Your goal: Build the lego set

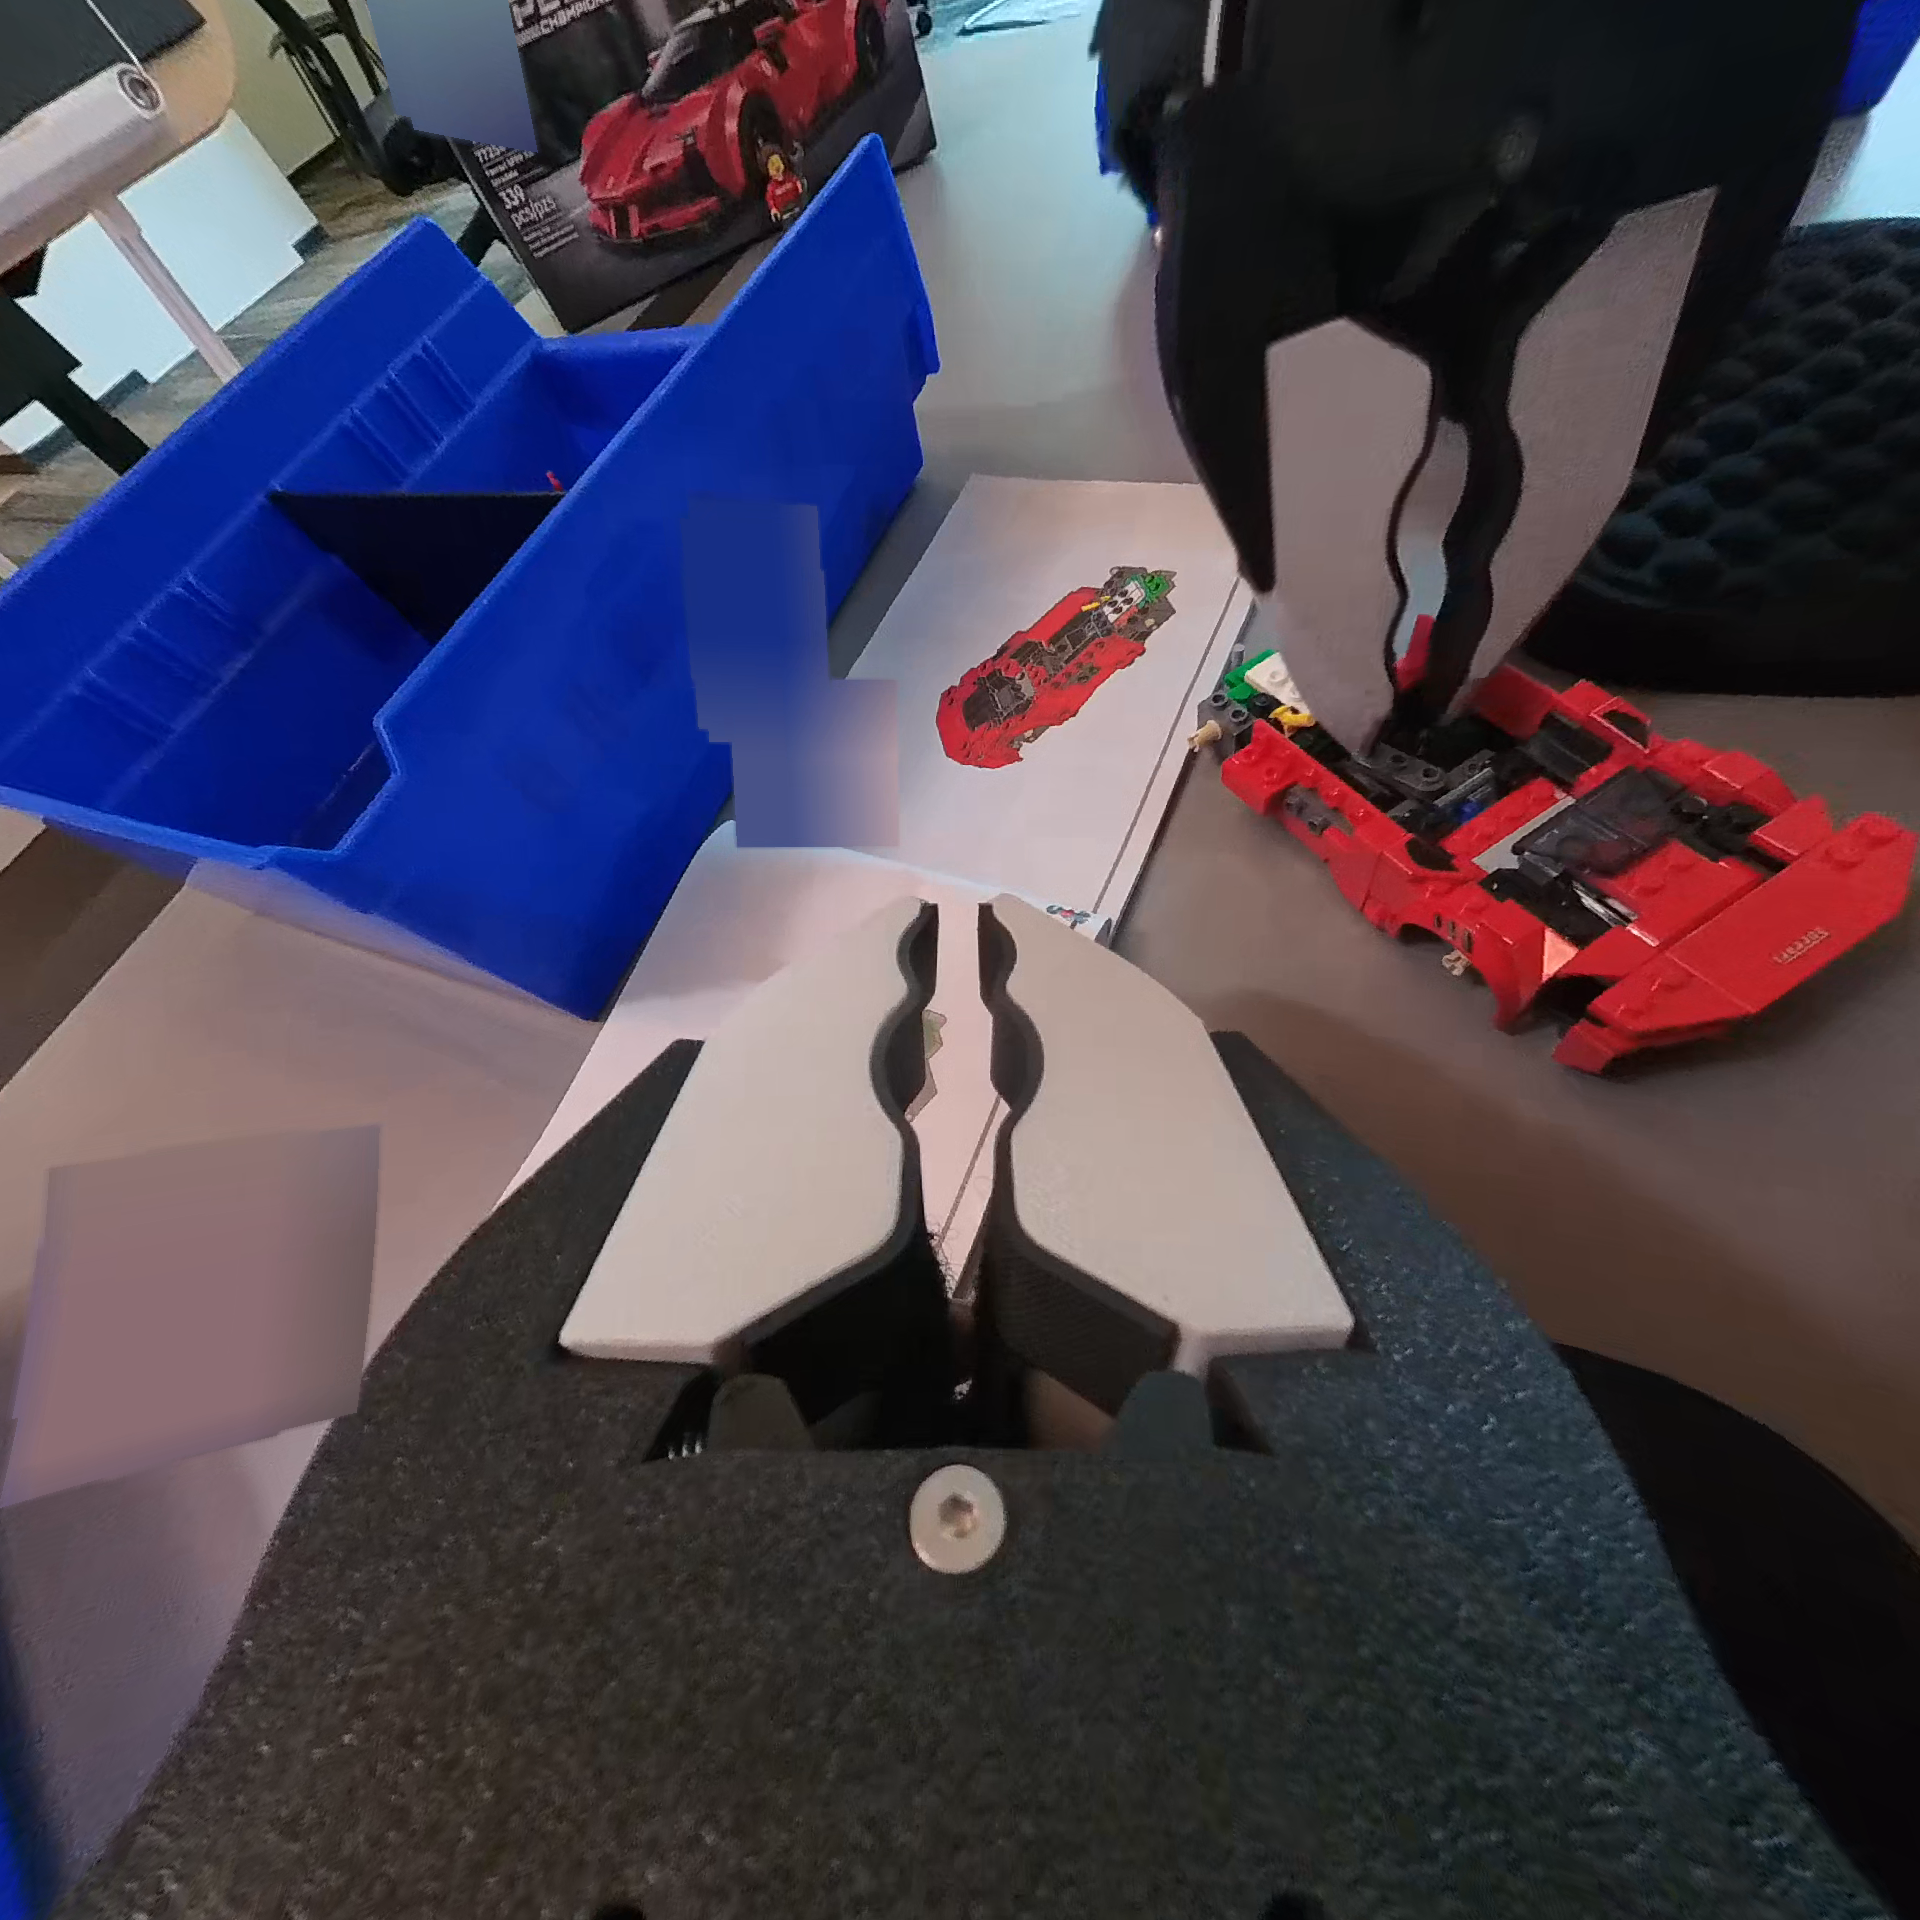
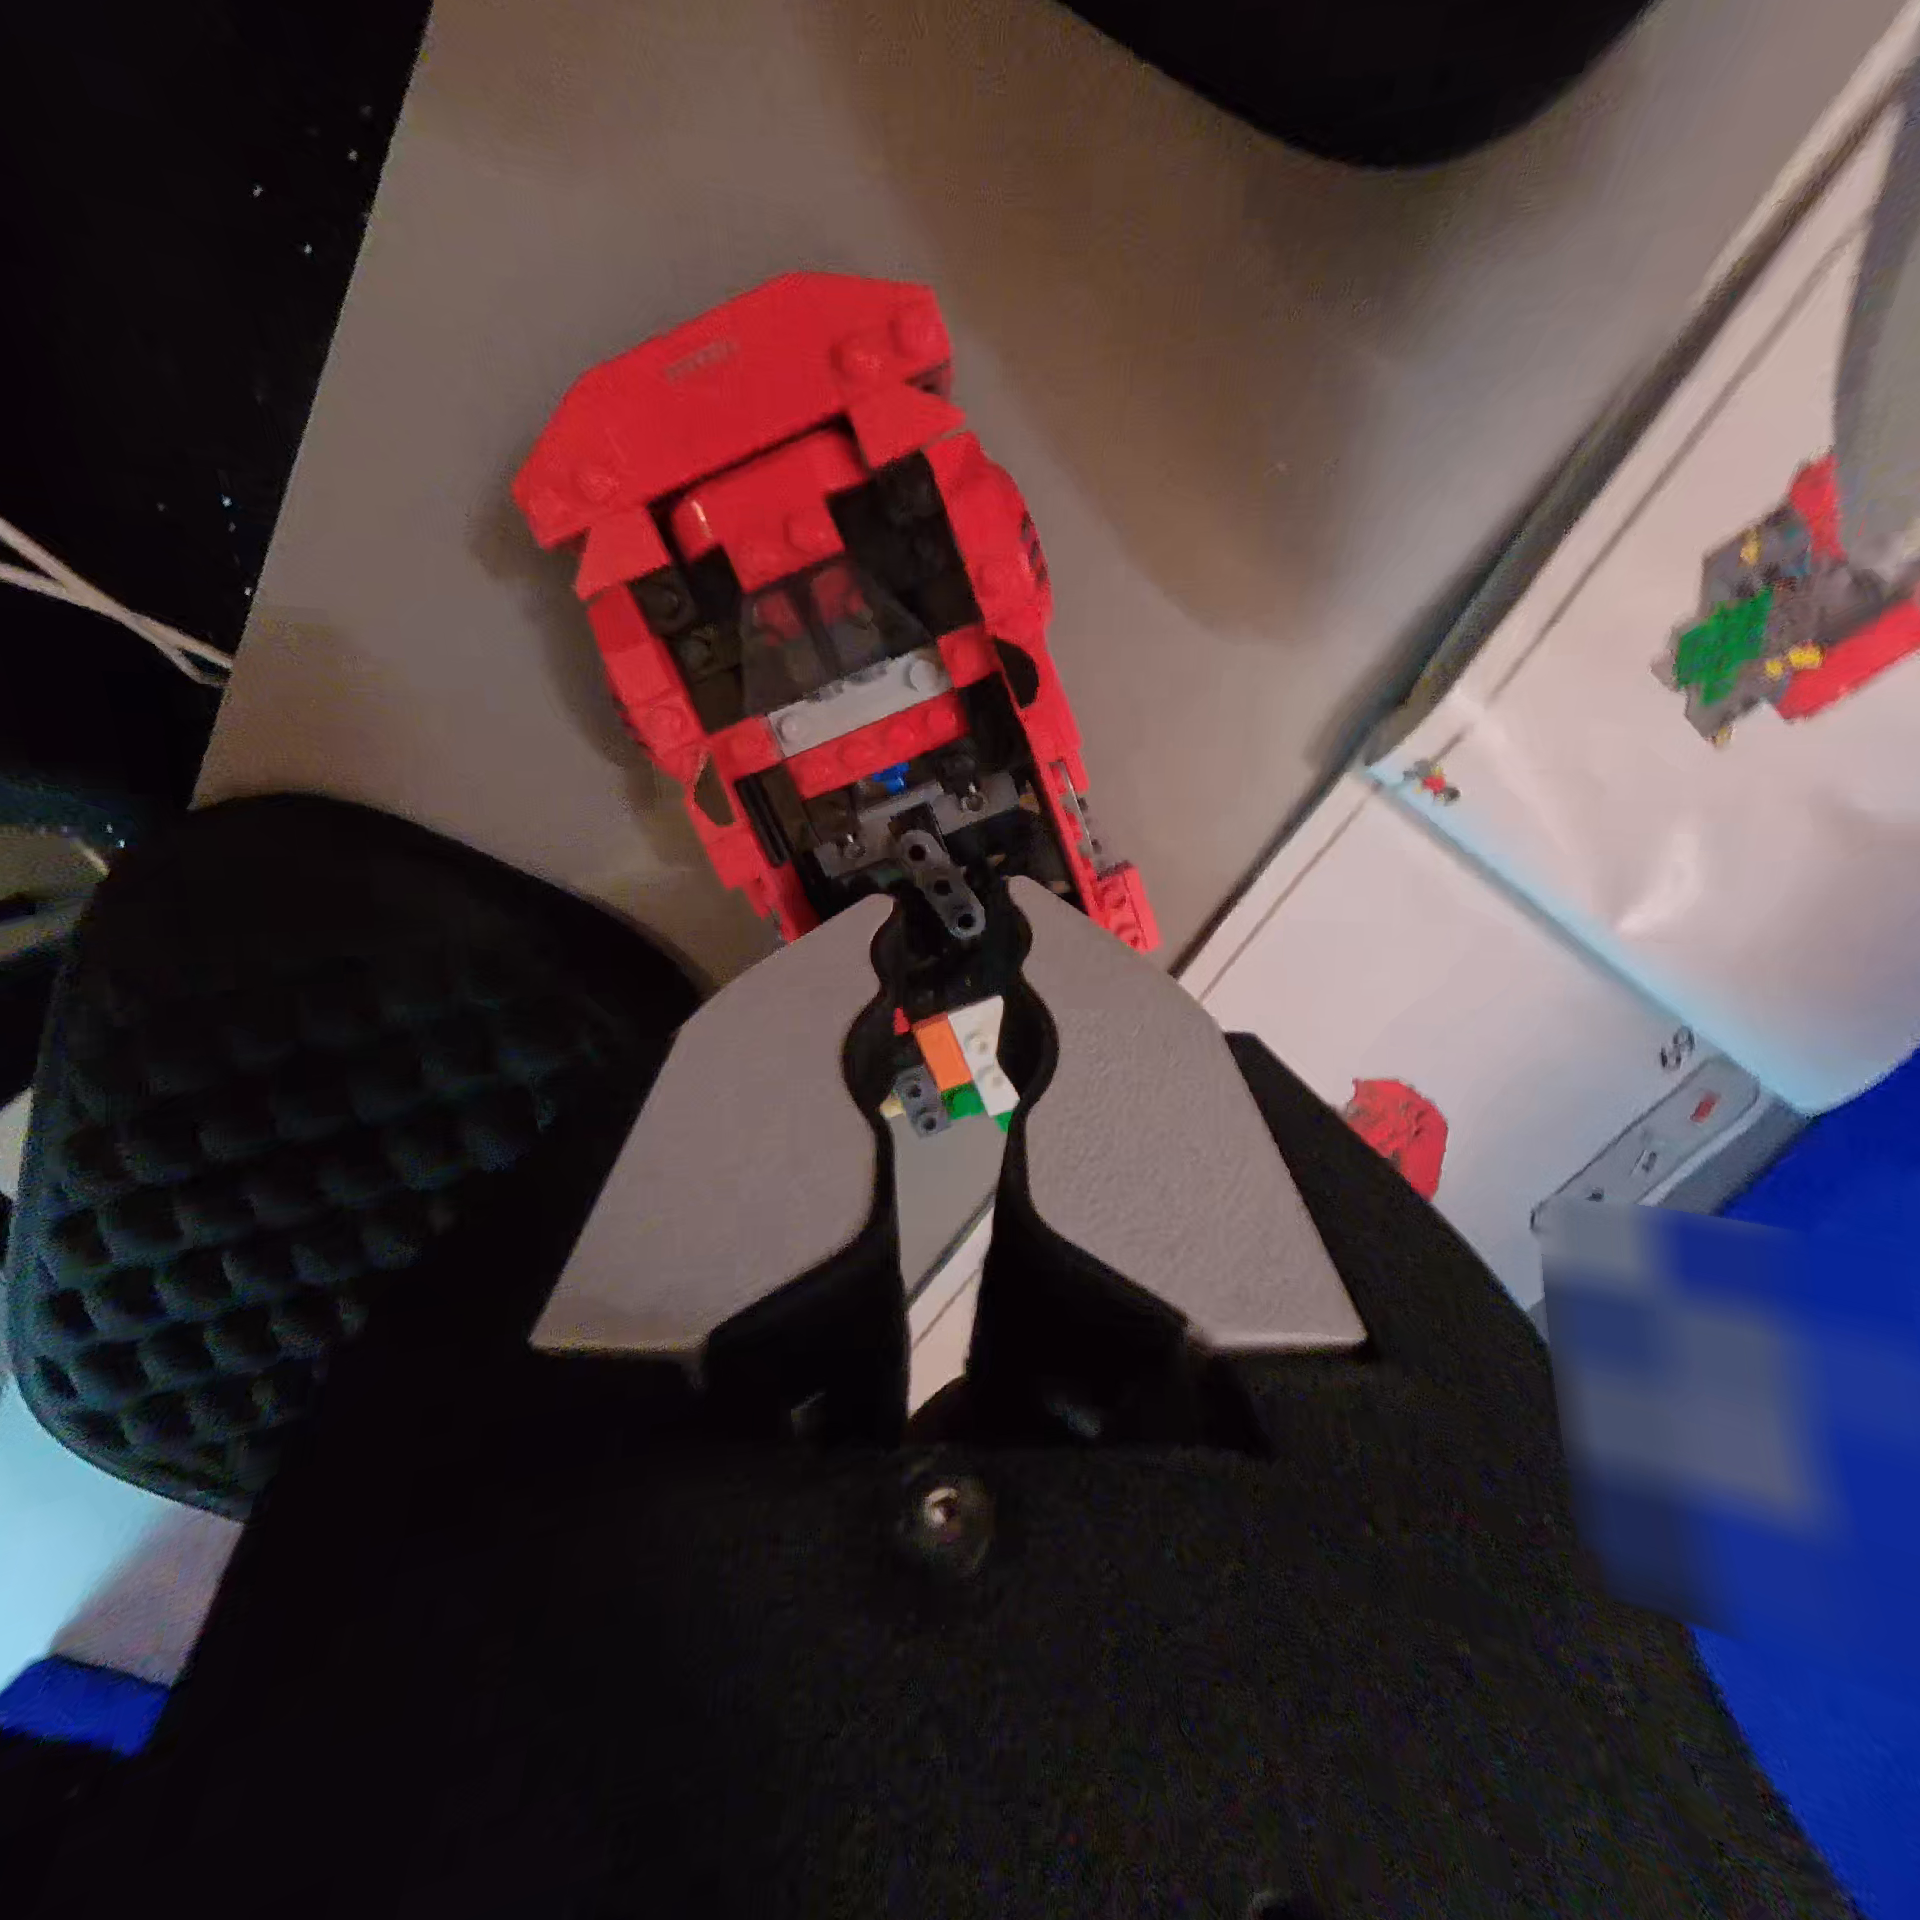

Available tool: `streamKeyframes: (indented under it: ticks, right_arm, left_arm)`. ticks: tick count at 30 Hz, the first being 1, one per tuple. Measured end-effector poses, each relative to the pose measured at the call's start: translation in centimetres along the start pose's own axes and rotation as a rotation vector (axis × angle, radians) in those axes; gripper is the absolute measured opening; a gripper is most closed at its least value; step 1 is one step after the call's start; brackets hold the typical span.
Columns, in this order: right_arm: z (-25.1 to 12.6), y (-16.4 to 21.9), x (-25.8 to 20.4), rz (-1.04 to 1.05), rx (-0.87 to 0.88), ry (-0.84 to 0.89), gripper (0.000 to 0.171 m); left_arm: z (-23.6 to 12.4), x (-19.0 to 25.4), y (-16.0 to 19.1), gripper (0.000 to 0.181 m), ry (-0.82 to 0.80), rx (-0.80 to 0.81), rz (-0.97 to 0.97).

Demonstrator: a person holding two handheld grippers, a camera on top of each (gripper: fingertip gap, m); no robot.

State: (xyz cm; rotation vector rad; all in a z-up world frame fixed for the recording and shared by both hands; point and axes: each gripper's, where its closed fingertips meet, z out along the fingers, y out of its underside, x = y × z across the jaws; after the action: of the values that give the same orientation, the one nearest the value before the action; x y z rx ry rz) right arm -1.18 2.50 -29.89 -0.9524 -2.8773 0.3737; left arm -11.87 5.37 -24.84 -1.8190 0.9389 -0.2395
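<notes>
The right gripper (image 2: pixel 948 914), fingers closed on a dark grey beam (image 2: pixel 940 878), should press it squarely into the red car (image 2: pixel 821 623) (left gripper (image 1: pixel 958 914) idle, nearly closed, empty).

— Where are your right gripper (image 2: pixel 948 914) tips?

— Down in the rear of your half-built red brick car (image 2: pixel 800 582), closed around a small dark grey holed beam (image 2: pixel 940 883). The white instruction booklet (image 2: pixel 1558 831) lies just beside the car.
</notes>
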Motion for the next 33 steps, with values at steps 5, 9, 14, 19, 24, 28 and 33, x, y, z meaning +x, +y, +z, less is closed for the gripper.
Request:
streamKeyframes:
  ticks: [5,9,14,19,24,28,33]
  right_arm:
    - [1.1,0.3,-0.1,-0.058,-0.061,-0.043,0.011]
    - [0.7,0.0,0.1,0.053,-0.017,-0.023,0.007]
    - [-1.9,1.5,0.9,0.668,0.022,0.113,0.007]
    - [-1.2,2.3,-0.1,1.039,0.029,0.219,0.007]
    - [-1.2,2.6,0.0,1.111,-0.055,0.261,0.007]
    - [-1.3,3.3,0.4,1.125,-0.140,0.319,0.007]
    - [-0.6,3.7,0.0,1.117,-0.224,0.334,0.007]
  left_arm:
    - [0.2,0.2,0.1,0.007,0.012,-0.008,0.006]
    - [0.2,0.3,0.0,0.007,0.018,-0.001,0.005]
    - [0.1,0.3,0.0,0.007,0.022,0.008,-0.003]
    - [0.1,0.5,-0.2,0.007,0.031,0.014,-0.002]
    - [0.1,0.6,-0.3,0.007,0.032,0.021,0.001]
    - [0.0,0.5,-0.4,0.007,0.031,0.025,-0.001]
    - [0.0,0.5,-0.3,0.007,0.030,0.020,0.003]
